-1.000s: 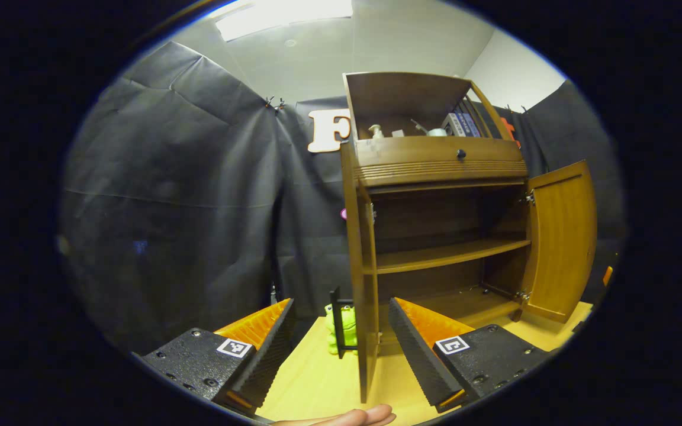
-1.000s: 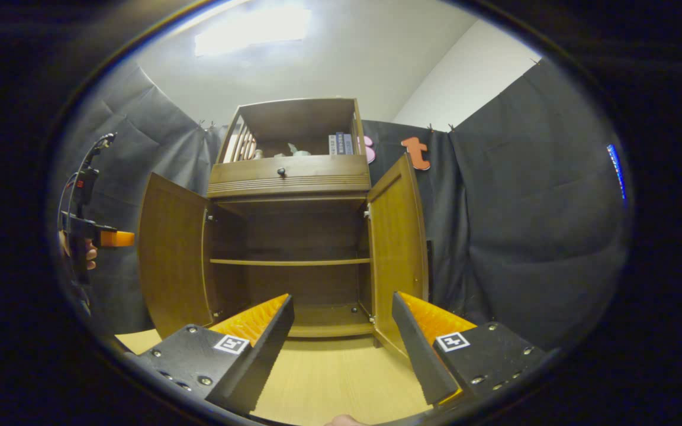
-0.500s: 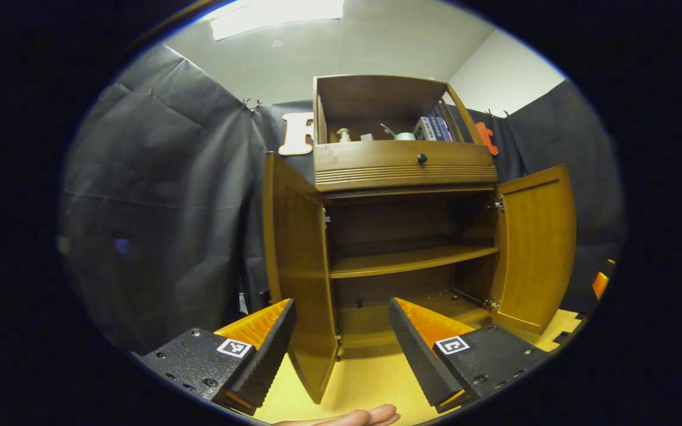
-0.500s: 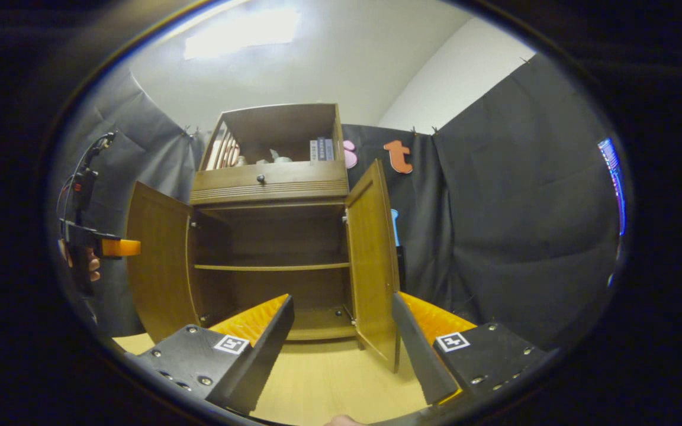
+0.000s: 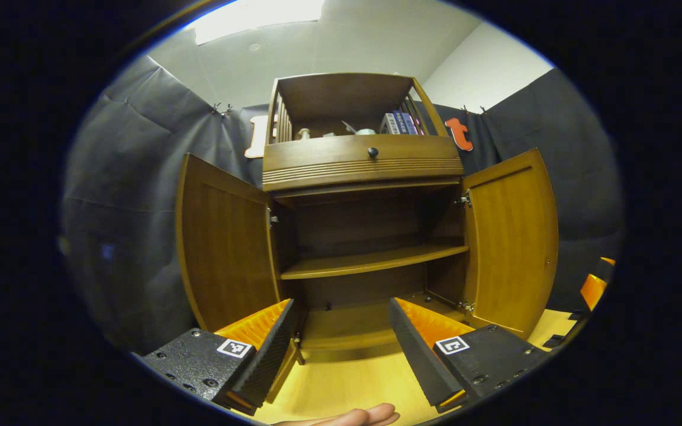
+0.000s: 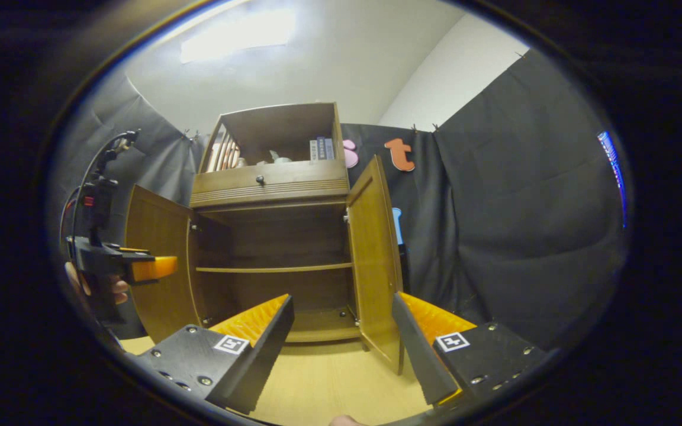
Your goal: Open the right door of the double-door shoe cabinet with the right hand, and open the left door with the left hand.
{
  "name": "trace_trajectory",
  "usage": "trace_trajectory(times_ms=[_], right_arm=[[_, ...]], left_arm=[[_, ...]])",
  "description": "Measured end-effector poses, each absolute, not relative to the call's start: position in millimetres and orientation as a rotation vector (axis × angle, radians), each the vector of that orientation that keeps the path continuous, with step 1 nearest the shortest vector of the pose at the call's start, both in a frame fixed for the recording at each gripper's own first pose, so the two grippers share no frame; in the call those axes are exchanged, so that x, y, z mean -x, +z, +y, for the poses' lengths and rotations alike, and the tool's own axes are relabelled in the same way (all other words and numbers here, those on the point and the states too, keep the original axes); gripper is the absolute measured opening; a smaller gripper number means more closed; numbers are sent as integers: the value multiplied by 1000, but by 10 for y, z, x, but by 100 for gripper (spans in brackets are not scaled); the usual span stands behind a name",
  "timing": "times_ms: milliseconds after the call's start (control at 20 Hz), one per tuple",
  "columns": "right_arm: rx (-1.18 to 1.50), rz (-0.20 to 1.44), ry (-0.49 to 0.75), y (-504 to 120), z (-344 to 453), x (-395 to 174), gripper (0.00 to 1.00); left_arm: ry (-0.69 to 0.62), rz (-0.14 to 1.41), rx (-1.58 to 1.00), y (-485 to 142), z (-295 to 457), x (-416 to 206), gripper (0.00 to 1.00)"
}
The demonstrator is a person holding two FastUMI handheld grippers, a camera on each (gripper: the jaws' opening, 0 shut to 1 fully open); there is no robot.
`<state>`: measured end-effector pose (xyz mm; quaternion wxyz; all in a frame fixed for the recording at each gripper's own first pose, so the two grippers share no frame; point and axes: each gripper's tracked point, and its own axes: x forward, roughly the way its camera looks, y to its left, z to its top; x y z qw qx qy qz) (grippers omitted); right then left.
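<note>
Brown wood on both sides now: the left door [image 5: 222,242] and right door [image 5: 510,239] of the shoe cabinet [image 5: 362,160] stand swung wide, ahead of the left gripper [image 5: 341,349] and right gripper [image 6: 341,349], both spread and empty, each nearest its own door.

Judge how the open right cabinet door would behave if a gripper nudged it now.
The right door is a rigid wooden panel on two hinges, so it would probably swing, not flex. Hanging free of both open grippers, it likely moves easily. The shoe cabinet looks broad-based, unlikely to tip.
</note>
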<state>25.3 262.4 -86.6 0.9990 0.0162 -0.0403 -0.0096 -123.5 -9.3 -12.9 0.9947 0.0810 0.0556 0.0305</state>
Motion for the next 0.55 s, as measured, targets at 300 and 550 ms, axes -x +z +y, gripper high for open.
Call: trace_trajectory(times_ms=[300,550], right_arm=[[26,-42,-8,-1009,2713,-361,99],[75,-15,39,-1117,2948,-408,99]], left_arm=[[46,142,-136,-332,-346,1133,99],[25,150,-120,-447,-531,1115,99]])
